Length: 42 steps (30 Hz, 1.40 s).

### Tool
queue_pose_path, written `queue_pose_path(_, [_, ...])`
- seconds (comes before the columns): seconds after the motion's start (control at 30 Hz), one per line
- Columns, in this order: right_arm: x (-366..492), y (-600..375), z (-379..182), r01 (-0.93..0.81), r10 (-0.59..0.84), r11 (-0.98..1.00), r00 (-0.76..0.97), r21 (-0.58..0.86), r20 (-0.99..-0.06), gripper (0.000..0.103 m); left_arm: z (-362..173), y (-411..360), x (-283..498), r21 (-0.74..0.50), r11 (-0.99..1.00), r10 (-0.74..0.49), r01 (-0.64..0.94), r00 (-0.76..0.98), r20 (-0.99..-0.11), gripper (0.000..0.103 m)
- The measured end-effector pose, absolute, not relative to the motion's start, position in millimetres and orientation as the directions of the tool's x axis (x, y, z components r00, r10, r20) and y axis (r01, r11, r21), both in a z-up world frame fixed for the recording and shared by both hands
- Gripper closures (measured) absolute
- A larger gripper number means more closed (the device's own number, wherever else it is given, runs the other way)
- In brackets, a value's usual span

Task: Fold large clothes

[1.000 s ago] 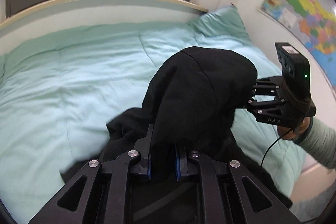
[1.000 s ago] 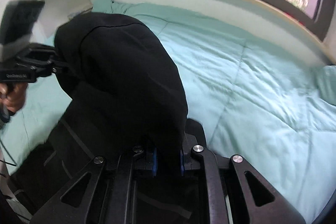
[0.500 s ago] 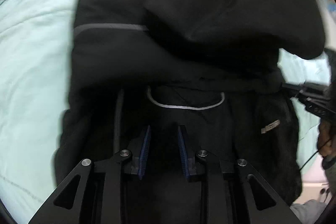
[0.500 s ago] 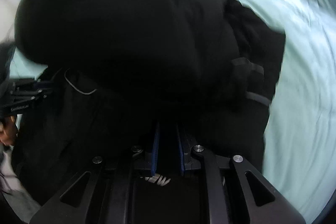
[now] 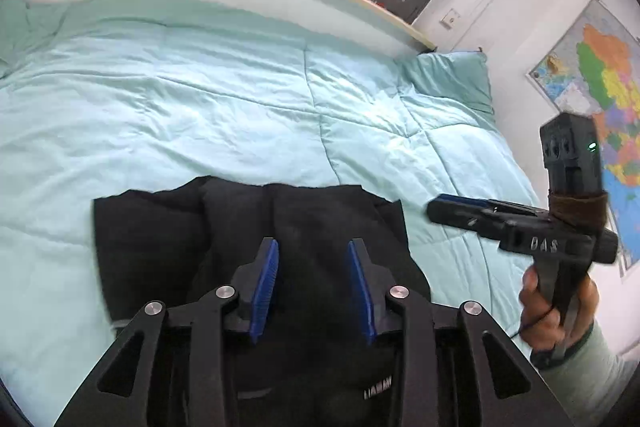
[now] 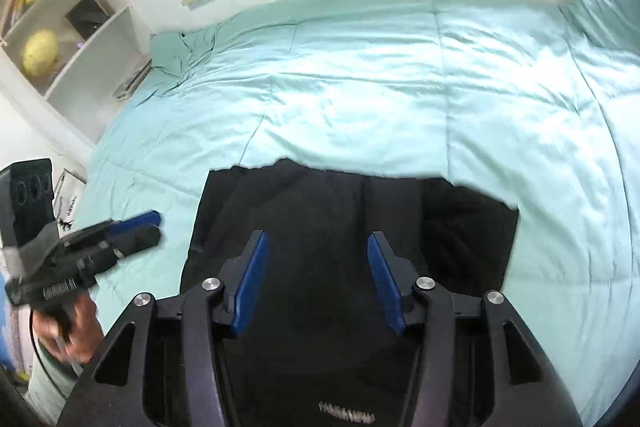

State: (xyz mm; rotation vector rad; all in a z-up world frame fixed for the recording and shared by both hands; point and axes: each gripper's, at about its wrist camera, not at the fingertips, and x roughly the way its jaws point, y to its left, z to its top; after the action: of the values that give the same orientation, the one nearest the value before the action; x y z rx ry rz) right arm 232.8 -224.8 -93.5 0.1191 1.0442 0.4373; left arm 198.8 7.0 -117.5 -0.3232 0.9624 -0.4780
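A thick black fleece garment (image 5: pixel 256 227) is lying folded into a rough rectangle on the near part of the pale turquoise quilted bedspread (image 5: pixel 200 99), its far edge fairly straight. The left gripper (image 5: pixel 313 279) is being held above it with its 2 blue-padded jaws partly parted and nothing between them; they have just been opening. The right gripper (image 6: pixel 316 275) is likewise hovering empty, its jaws wider, also just opened. The fabric is judged soft, limp and bulky, likely to slump and spring back at thick folds. The 2 far corners are probably being left as the best holds for a further fold.
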Motion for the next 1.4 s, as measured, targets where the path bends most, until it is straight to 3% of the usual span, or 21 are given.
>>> queue_pose_path(0.1, [253, -200, -126, -0.280, 0.423, 0.898, 0.348, 0.338, -0.837, 0.048, -165, 0, 216, -0.533, 0.822, -0.568, 0.201, 0.361, -0.740, 0.066])
queue_pose_path(0.23, [218, -180, -217, -0.285, 0.343, 0.912, 0.131, 0.296, -0.930, 0.048, -256, 3, 182, -0.614, 0.781, -0.624, 0.110, 0.140, -0.769, 0.065])
queue_pose_path(0.33, [183, -188, -290, -0.233, 0.318, 0.921, -0.017, 0.313, -0.948, 0.048, -305, 8, 157, -0.642, 0.766, -0.639, 0.017, 0.126, -0.759, 0.066])
queue_pose_path(0.4, [174, -196, -315, -0.167, 0.366, 0.916, -0.018, 0.364, -0.930, 0.048, -314, 10, 158, -0.668, 0.744, -0.660, -0.016, 0.146, -0.737, 0.066])
queue_pose_path(0.67, [163, -201, -286, -0.244, 0.381, 0.903, 0.075, 0.353, -0.922, 0.048, -249, -25, 154, -0.553, 0.806, -0.585, 0.210, 0.145, -0.798, 0.066])
queue_pose_path(0.7, [162, -201, -281, -0.263, 0.368, 0.904, 0.076, 0.337, -0.927, 0.048, -235, -29, 151, -0.551, 0.799, -0.592, 0.241, 0.161, -0.790, 0.064])
queue_pose_path(0.8, [161, -203, -252, -0.290, 0.378, 0.897, 0.111, 0.334, -0.919, 0.048, -205, -41, 139, -0.560, 0.762, -0.633, 0.325, 0.189, -0.751, 0.045])
queue_pose_path(0.87, [165, -209, -218, -0.291, 0.396, 0.898, 0.204, 0.330, -0.895, 0.045, -205, -52, 129, -0.574, 0.730, -0.662, 0.371, 0.174, -0.729, 0.043])
queue_pose_path(1.0, [191, -213, -190, -0.278, 0.382, 0.914, 0.340, 0.296, -0.859, 0.044, -258, -79, 138, -0.500, 0.803, -0.560, 0.323, 0.125, -0.819, 0.044])
queue_pose_path(1.07, [209, -203, -210, -0.270, 0.321, 0.934, 0.349, 0.233, -0.881, 0.044, -292, -82, 144, -0.478, 0.842, -0.516, 0.252, 0.112, -0.849, 0.045])
queue_pose_path(1.13, [221, -191, -261, -0.239, 0.201, 0.962, 0.287, 0.133, -0.937, 0.044, -304, -77, 147, -0.533, 0.827, -0.557, 0.181, 0.121, -0.822, 0.046])
queue_pose_path(1.2, [215, -186, -298, -0.213, 0.195, 0.966, 0.230, 0.147, -0.953, 0.044, -302, -75, 145, -0.561, 0.815, -0.577, 0.144, 0.121, -0.808, 0.046])
queue_pose_path(1.4, [186, -191, -260, -0.203, 0.240, 0.961, 0.259, 0.190, -0.936, 0.045, -263, -64, 107, -0.513, 0.839, -0.540, 0.182, 0.165, -0.825, 0.046])
